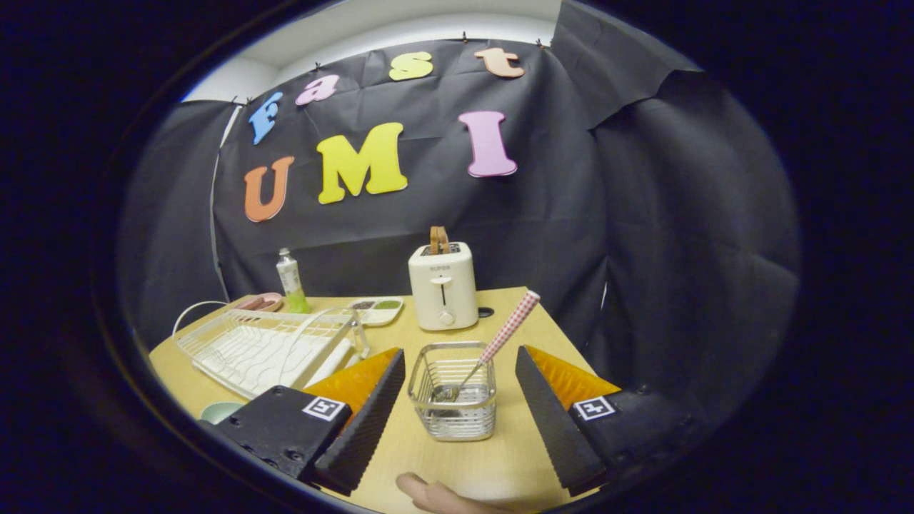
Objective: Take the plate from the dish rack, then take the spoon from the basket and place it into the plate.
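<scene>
The tongs (460, 385) are spread wide and pinch nothing, hanging above the wooden surface (493, 464). Between their fingers (364, 421) stands the wire basket (454, 400), touching neither. The spoon (493, 350) leans inside it, bowl down, its checked handle tilting up toward the right finger. Beyond the left finger lies the white dish rack (264, 346). Low beside that finger's black block peeks a pale green rim (218, 411), possibly the plate, too hidden to tell. Farther ahead stand a cream toaster (443, 285), a tube (291, 282) and a divided tray (377, 309). A fingertip (428, 494) shows just behind the tongs.
</scene>
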Motion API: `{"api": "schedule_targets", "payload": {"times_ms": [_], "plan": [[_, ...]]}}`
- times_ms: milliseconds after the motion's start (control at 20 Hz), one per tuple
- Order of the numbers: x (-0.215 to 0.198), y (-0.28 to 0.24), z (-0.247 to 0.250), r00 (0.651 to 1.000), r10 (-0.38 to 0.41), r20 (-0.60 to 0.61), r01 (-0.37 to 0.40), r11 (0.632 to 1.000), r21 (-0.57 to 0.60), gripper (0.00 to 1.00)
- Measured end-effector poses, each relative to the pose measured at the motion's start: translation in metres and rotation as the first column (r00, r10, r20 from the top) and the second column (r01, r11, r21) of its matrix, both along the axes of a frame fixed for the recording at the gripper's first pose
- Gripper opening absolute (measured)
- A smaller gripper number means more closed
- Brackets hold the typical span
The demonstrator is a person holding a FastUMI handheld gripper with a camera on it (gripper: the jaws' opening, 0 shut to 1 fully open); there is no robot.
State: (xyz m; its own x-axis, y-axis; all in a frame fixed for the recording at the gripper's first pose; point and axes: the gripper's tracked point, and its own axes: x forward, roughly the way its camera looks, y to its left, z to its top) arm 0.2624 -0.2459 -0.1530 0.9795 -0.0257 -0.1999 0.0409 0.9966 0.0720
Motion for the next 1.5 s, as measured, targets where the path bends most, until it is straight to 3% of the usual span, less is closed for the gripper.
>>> {"api": "schedule_targets", "payload": {"times_ms": [250,400,650,1000,1300,1500], "plan": [[0.041,-0.008,0.003,1.0,-0.008,0.019,0.006,0.997,0.083,0.97],[0.057,-0.003,-0.002,1.0,0.001,0.011,-0.002,0.996,0.093,0.87],[0.056,0.008,0.013,0.997,0.016,0.079,-0.025,0.993,0.115,0.23],[0.028,0.017,0.068,0.979,-0.017,0.204,0.022,1.0,-0.021,0.17],[-0.034,0.051,0.125,0.951,0.005,0.31,0.026,0.995,-0.096,0.17],[-0.077,0.087,0.13,0.948,0.027,0.318,0.005,0.995,-0.1,0.17]]}}
